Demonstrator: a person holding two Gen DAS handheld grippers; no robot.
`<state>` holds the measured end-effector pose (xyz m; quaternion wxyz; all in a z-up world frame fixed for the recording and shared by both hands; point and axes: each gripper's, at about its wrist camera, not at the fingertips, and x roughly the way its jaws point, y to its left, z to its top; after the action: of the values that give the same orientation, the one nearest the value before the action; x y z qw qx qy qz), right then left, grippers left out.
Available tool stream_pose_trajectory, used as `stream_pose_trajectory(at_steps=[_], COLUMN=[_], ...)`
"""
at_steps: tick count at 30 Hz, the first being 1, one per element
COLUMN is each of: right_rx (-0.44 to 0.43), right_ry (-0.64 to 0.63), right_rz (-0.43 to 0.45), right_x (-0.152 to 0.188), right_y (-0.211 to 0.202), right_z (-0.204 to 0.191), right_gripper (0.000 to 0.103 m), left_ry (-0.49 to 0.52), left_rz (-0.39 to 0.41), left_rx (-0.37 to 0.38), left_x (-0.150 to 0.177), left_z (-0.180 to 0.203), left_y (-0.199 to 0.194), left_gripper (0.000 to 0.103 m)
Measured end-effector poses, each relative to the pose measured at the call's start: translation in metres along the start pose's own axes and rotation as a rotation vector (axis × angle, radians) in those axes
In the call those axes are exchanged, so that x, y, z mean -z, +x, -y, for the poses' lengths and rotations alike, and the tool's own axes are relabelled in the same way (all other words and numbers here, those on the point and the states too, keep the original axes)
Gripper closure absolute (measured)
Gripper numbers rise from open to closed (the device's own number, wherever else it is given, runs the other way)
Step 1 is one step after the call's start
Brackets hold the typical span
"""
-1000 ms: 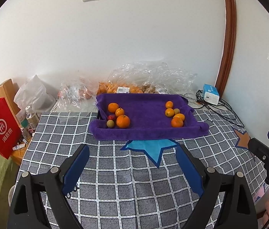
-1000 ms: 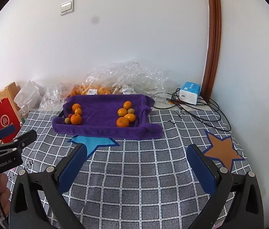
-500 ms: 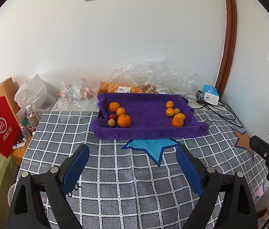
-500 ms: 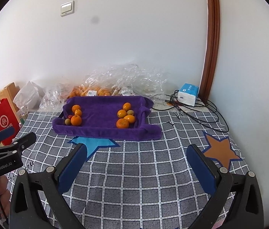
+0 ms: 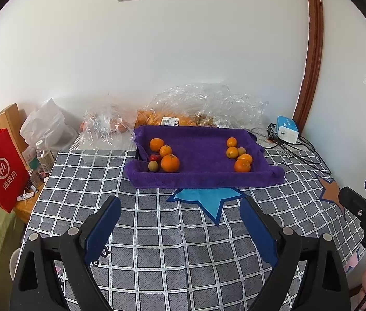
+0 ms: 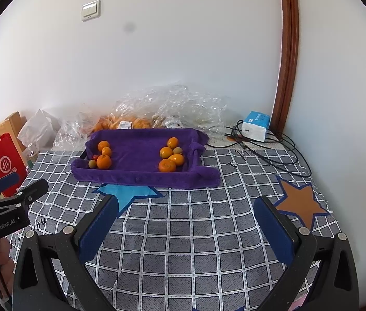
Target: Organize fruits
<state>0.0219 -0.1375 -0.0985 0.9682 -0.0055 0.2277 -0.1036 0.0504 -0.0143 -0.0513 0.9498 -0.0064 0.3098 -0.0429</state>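
Terry-pile purple towel (image 5: 203, 153) lines a shallow rectangular tray at twelve o'clock on the bed. One fruit cluster (image 5: 163, 155) of glossy round oranges, a dull greenish fruit and a red one sits at its nine o'clock end; a second cluster (image 5: 238, 154) sits at three o'clock. Grey checked bedspread (image 5: 183, 246) carries a blue star and an orange star. Crinkled clear plastic bags (image 5: 209, 106) lie against the white wall behind. Left gripper (image 5: 180, 213) and right gripper (image 6: 187, 212) hover over bare cloth near the front edge, blue pads spread wide, nothing between them
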Motion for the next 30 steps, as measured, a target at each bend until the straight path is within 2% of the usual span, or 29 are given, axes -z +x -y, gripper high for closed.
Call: stream_pose_trajectory(at_steps=[30], right_rx=[0.007], right_ry=[0.005], right_rz=[0.012], right_x=[0.0], right_y=[-0.006], right_z=[0.002], right_gripper=[0.001], left_ry=[0.01], left_rz=[0.017], left_rx=[-0.011], left_x=[0.0], left_z=[0.0], left_y=[-0.01], left_gripper=[0.009])
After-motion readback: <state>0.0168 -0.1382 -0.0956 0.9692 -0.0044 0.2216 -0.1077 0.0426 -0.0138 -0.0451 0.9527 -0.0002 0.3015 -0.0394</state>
